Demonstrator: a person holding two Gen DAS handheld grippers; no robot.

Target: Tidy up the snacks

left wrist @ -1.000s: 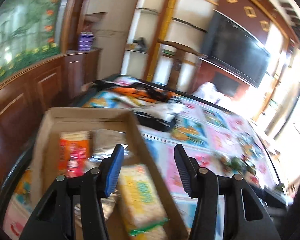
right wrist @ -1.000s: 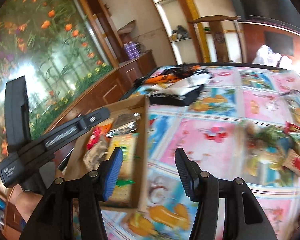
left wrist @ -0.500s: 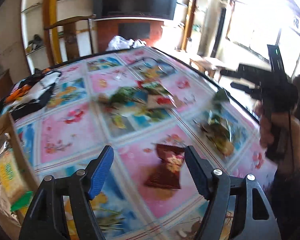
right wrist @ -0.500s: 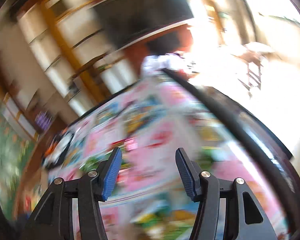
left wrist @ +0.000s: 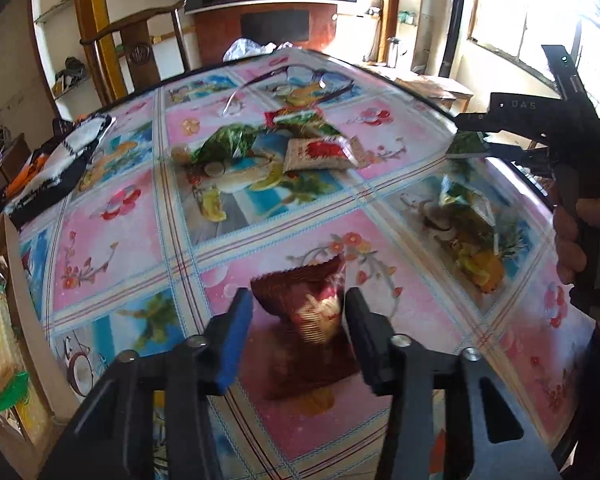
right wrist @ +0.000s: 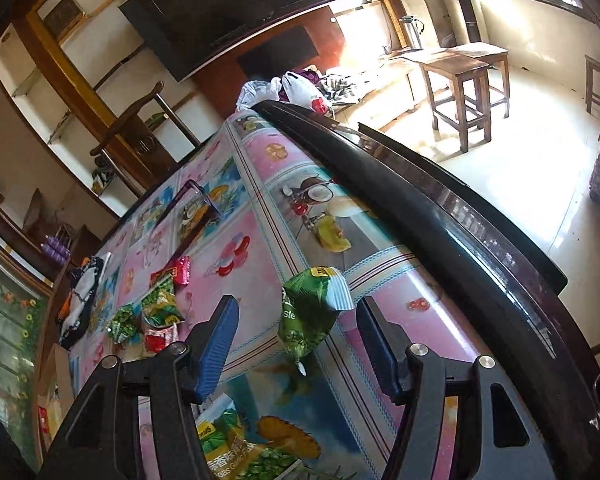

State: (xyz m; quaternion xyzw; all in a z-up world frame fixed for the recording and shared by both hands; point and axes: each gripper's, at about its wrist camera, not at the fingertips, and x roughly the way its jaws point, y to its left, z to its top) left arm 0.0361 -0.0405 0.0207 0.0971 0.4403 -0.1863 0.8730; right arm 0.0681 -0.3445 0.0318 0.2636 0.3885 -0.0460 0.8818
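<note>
My left gripper [left wrist: 298, 322] is open, its fingers on either side of a dark red snack bag [left wrist: 310, 320] lying on the patterned table. My right gripper [right wrist: 296, 334] is open, its fingers flanking a green snack bag [right wrist: 308, 312] near the table's right edge. The right gripper also shows in the left wrist view [left wrist: 520, 136] at far right. A cardboard box [left wrist: 16, 280] with yellow snack packs sits at the table's left side. A pile of green and red snack bags [left wrist: 284, 140] lies mid-table.
Another green bag [right wrist: 236, 444] lies near under my right gripper. A black-and-white cloth bundle [left wrist: 56, 168] lies at the far left. The table's dark rim [right wrist: 440, 216] runs along the right. Wooden stools [right wrist: 460, 80] stand on the floor beyond.
Both grippers swung from the box to the right part of the table. The left has come down around the dark red bag; the right now frames the green bag.
</note>
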